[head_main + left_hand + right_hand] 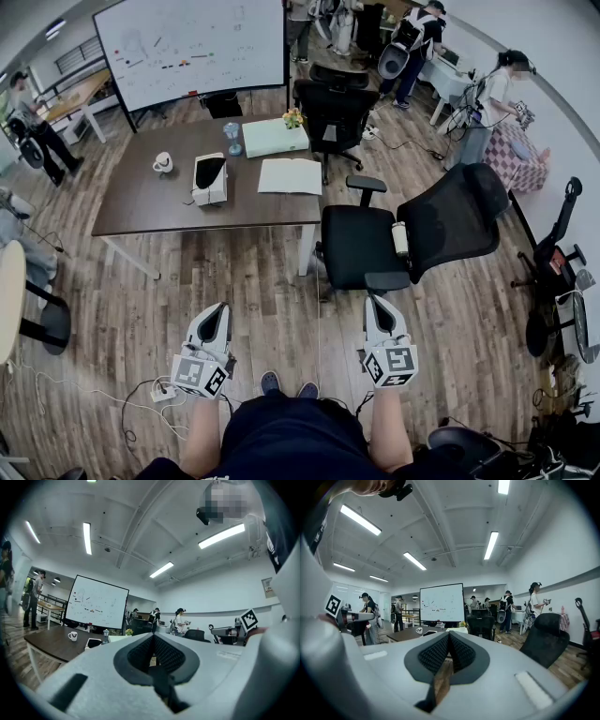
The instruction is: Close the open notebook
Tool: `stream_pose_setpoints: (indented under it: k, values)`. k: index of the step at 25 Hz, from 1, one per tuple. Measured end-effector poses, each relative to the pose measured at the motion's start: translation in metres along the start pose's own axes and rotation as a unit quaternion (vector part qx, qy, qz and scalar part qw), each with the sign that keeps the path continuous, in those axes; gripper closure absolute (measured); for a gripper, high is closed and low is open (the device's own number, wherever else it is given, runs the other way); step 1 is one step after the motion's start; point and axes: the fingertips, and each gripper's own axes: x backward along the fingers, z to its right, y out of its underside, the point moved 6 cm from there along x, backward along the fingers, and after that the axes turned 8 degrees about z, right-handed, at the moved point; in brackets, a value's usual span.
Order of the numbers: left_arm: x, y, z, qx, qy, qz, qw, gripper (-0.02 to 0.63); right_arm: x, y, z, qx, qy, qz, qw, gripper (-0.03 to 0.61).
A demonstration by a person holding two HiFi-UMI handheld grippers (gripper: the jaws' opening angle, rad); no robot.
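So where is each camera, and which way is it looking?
Head view: on the person's head, looking down at the table, open notebook, left gripper, right gripper and shoes.
Left gripper view: rides that gripper, faces the room; shut jaws show.
Right gripper view: rides that gripper, faces the room; shut jaws show.
Both gripper views share the whiteboard.

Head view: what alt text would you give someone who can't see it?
A person holds the left tongs and right tongs, both closed and empty, above a wooden floor. Ahead, an open notebook lies on a brown table, a black office chair nearby.
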Motion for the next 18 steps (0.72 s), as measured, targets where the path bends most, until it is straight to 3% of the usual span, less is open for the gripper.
stream_pose_setpoints:
  k: [18]
  values:
    - [-0.008, 0.008, 0.035, 0.007, 0.027, -0.018, 0.9994, 0.618, 0.015, -0.002, 0.018, -0.007, -0.029, 0.017, 0.999, 0.570]
